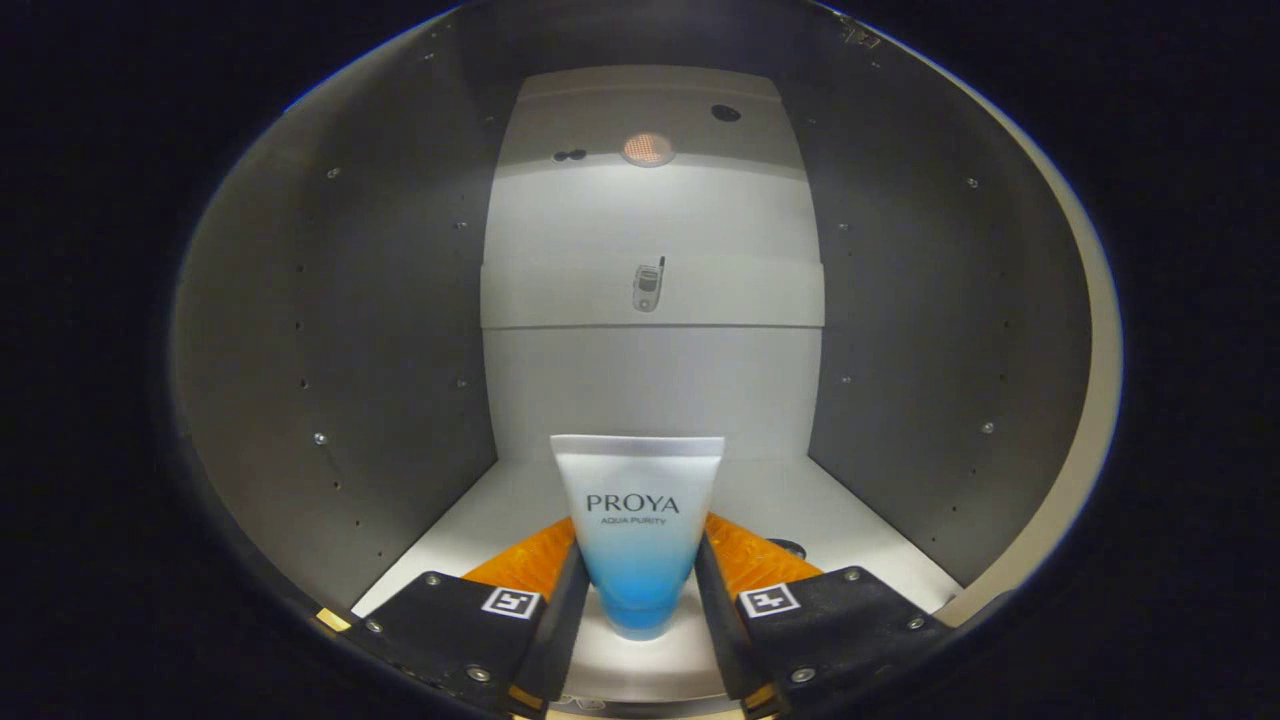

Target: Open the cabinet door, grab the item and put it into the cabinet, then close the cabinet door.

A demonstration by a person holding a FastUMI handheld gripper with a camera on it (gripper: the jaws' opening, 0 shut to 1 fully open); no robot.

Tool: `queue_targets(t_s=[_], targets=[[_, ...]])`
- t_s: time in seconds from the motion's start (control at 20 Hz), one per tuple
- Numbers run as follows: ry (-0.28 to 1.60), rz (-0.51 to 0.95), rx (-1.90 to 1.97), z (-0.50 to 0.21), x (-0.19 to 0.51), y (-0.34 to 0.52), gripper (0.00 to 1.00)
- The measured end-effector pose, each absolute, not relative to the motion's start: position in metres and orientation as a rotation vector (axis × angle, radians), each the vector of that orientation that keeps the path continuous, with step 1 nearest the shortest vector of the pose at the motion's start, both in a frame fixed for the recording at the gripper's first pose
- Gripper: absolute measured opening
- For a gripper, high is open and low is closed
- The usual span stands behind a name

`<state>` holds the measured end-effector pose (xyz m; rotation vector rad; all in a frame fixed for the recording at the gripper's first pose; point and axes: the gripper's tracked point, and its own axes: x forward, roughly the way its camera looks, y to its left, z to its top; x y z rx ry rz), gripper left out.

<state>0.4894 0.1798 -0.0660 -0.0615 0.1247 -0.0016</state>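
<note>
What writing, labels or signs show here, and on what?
Tube, gripped between the claw's fingers: two lines of dark print on its front, large over small.
Markers, one on each finger: square coded patterns, no words.
Cabinet back wall: a small fitting, too small to tell any print.

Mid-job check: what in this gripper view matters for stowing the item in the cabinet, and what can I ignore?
Job things:
- tube, upright between the fingers of the gripper, both pressing its sides
- cabinet, gripper already inside, tube above its floor

Ignore:
- round lamp on the cabinet's ceiling
- small metal fitting on the back wall
- screws and peg holes in the side walls
</note>
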Motion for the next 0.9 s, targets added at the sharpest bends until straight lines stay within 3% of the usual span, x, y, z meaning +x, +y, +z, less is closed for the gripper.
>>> queue_targets(t_s=[0.25, 0.35, 0.9], targets=[[0.146, 0.026, -0.037, -0.063, 0.472, 0.187, 0.82], [0.142, 0.020, -0.026, -0.057, 0.456, 0.186, 0.86], [0.098, 0.080, 0.008, -0.008, 0.281, 0.189, 0.90]])
